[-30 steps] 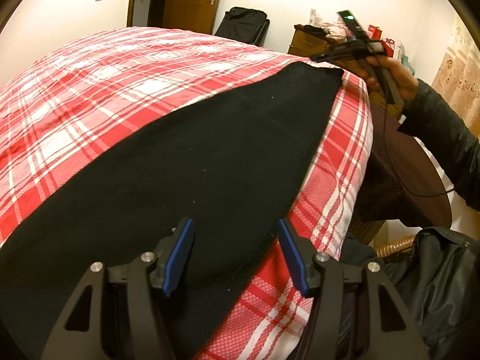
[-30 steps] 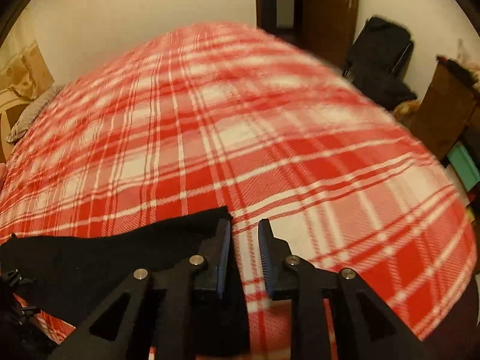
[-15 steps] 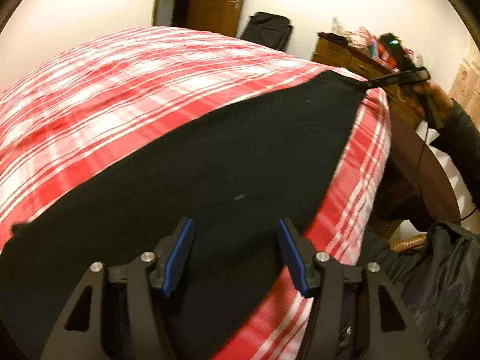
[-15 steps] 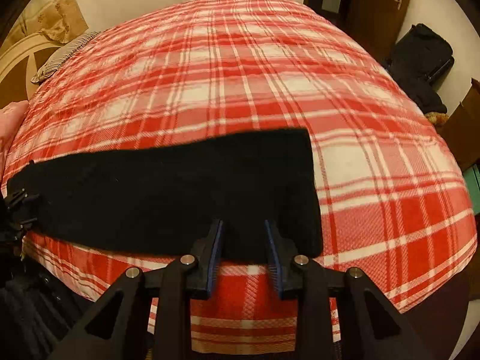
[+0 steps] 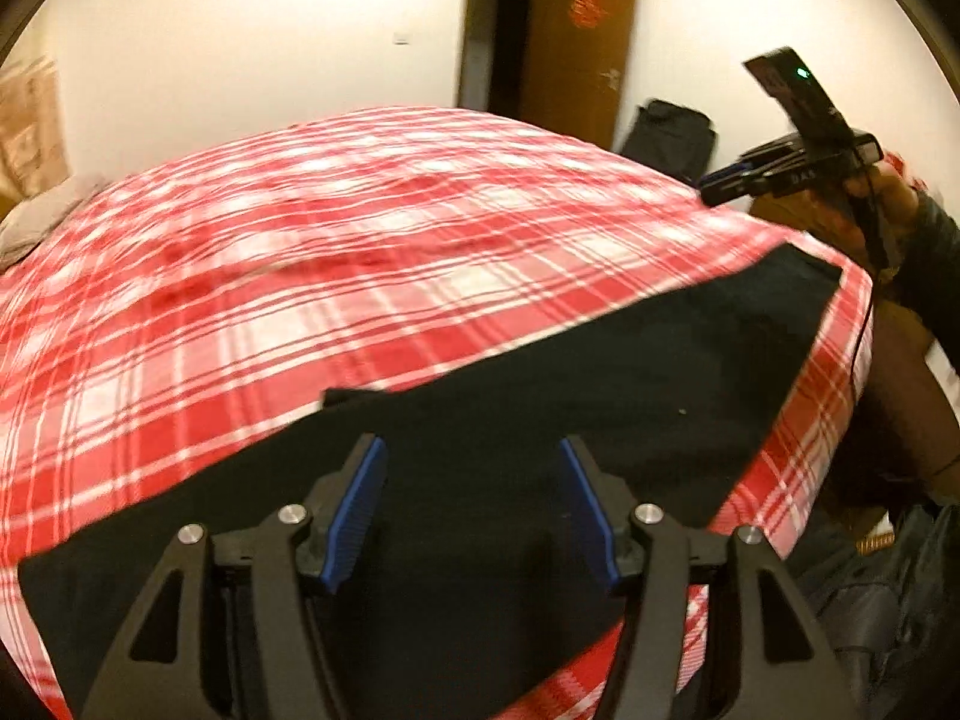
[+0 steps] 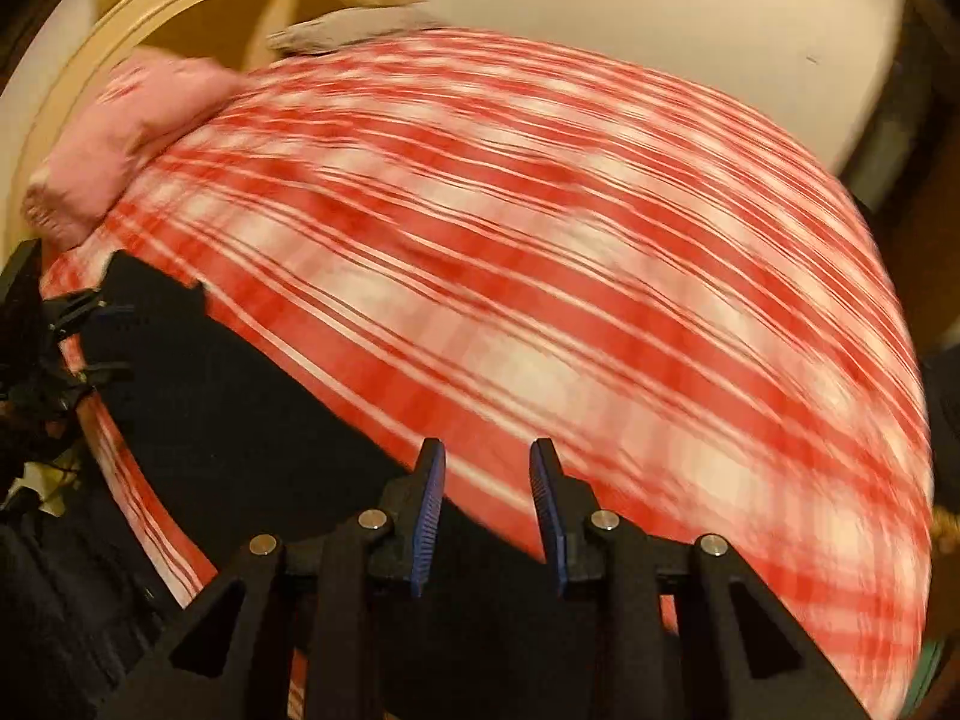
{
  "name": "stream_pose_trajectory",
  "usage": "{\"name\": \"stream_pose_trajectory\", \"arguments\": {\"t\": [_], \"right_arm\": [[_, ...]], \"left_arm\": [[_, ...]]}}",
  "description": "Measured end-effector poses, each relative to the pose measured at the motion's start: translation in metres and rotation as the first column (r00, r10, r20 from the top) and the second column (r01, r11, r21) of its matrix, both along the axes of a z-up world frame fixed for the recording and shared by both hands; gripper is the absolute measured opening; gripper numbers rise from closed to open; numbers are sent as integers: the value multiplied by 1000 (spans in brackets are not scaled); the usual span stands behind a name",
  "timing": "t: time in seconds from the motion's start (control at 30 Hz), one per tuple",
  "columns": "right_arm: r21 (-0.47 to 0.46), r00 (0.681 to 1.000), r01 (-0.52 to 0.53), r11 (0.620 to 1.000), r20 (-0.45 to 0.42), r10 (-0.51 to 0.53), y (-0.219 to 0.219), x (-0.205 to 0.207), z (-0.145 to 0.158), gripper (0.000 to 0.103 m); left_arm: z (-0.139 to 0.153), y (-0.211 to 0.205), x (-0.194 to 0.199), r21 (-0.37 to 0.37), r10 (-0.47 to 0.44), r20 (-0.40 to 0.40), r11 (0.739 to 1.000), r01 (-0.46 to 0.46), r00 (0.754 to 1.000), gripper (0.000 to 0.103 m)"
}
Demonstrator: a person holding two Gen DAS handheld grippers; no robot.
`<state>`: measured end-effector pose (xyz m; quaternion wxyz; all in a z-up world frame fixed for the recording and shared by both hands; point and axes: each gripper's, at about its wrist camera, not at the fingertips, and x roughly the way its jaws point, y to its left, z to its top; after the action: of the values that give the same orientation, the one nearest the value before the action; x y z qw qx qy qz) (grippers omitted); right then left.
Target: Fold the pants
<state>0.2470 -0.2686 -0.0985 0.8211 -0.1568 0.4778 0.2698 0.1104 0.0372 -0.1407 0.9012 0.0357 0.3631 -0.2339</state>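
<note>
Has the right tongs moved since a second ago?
Yes. Right tongs let go of the flat black fabric pants, now hanging above the cuff, toward the brown wooden door.

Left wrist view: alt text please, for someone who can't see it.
Black pants lie flat along the near edge of a red plaid bed. The open left gripper hovers over them, opening; the right gripper is raised beyond their far end.

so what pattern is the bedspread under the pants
Red and white plaid bedspread; it shows best in the left wrist view.
</note>
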Motion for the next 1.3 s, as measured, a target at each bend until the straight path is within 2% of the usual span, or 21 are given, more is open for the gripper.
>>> {"name": "stream_pose_trajectory", "arguments": {"t": [0.13,0.23,0.33,0.5,0.67,0.77,0.87,0.93,1.0,1.03,1.13,1.3], "right_arm": [[71,995,-88,994,-37,91,70,28,-9,31],[204,980,-121,972,-130,149,117,42,-24,31],[289,957,-115,951,-223,183,163,46,-48,31],[366,908,-87,927,-353,224,219,37,-85,31],[409,873,-11,912,-441,208,237,36,-106,31],[401,863,28,916,-472,180,234,40,-112,31],[454,829,76,888,-523,196,234,41,-119,31],[472,819,98,876,-538,199,234,40,-122,31],[494,811,133,859,-552,192,232,40,-124,25],[504,812,136,853,-550,195,231,39,-124,10],[527,830,142,838,-525,189,227,33,-118,5],[558,866,123,821,-464,185,219,24,-97,4]], "left_arm": [[-19,9,0,-32,31,-47,999,-33,998,65],[-32,9,-5,-25,32,-71,999,-34,997,65],[-40,10,-8,-21,31,-82,999,-33,996,65],[-43,12,-14,-59,17,-102,998,-23,995,79],[-47,5,-23,-6,3,-54,1000,-3,999,82],[-47,7,-23,-20,14,-59,1000,-16,998,82],[-46,9,-21,-29,29,-73,999,-32,997,82],[-45,8,-19,-26,40,-82,999,-42,996,82],[-44,7,-19,-19,47,-91,999,-49,995,82],[-43,6,-19,-16,48,-94,999,-49,994,82],[-43,8,-15,-20,44,-104,999,-46,994,82],[-42,11,-11,-50,43,-119,998,-49,992,82]]}}
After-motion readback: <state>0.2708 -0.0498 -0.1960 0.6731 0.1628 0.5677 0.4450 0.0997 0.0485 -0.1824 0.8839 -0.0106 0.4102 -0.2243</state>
